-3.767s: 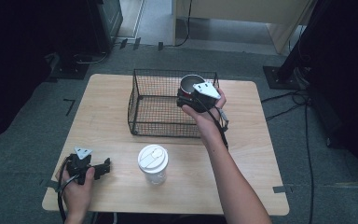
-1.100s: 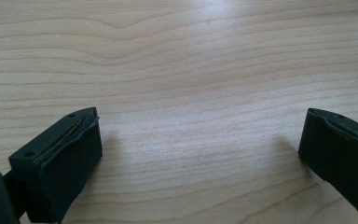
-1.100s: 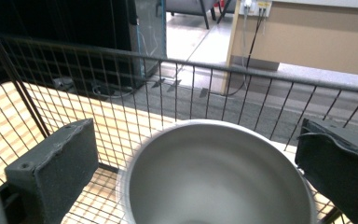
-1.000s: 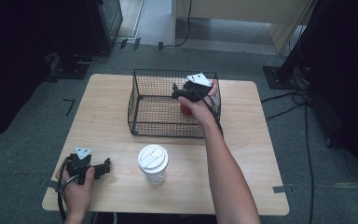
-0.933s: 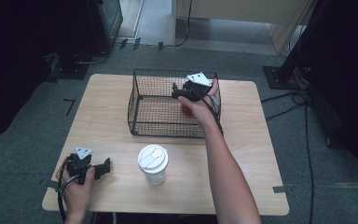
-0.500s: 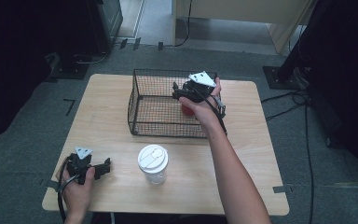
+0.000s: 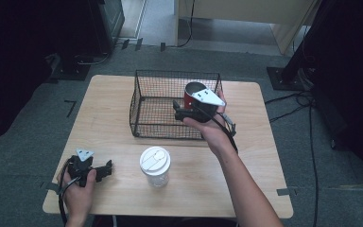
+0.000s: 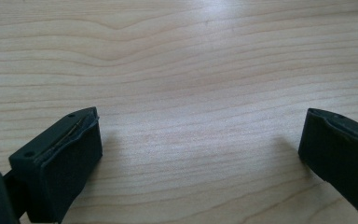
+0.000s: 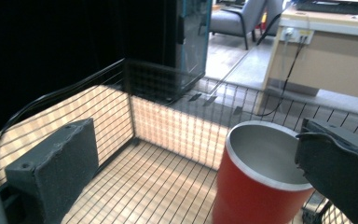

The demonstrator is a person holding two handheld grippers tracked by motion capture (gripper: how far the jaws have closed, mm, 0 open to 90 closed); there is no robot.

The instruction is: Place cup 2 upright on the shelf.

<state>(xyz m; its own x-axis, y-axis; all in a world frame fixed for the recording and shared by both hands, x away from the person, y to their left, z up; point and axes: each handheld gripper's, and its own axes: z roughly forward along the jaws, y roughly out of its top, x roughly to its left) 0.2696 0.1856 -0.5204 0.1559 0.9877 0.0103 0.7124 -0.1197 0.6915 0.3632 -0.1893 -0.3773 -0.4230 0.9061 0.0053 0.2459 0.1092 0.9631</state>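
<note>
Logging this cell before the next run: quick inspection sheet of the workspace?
Surface: wooden table, bare wood around the items.
Job's things: red cup upright inside the wire basket.
Clutter: lidded clear cup on the table's front part.
Grippers: right tool open over the basket beside the red cup; left tool open, low over the table.
Cables: floor cables right of the table.
Surroundings: grey carpet, dark equipment, pale desk behind.

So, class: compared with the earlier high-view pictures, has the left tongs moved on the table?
No. The left tongs sits at the same spot near the table's front left corner, left of the lidded cup, jaws open.
</note>
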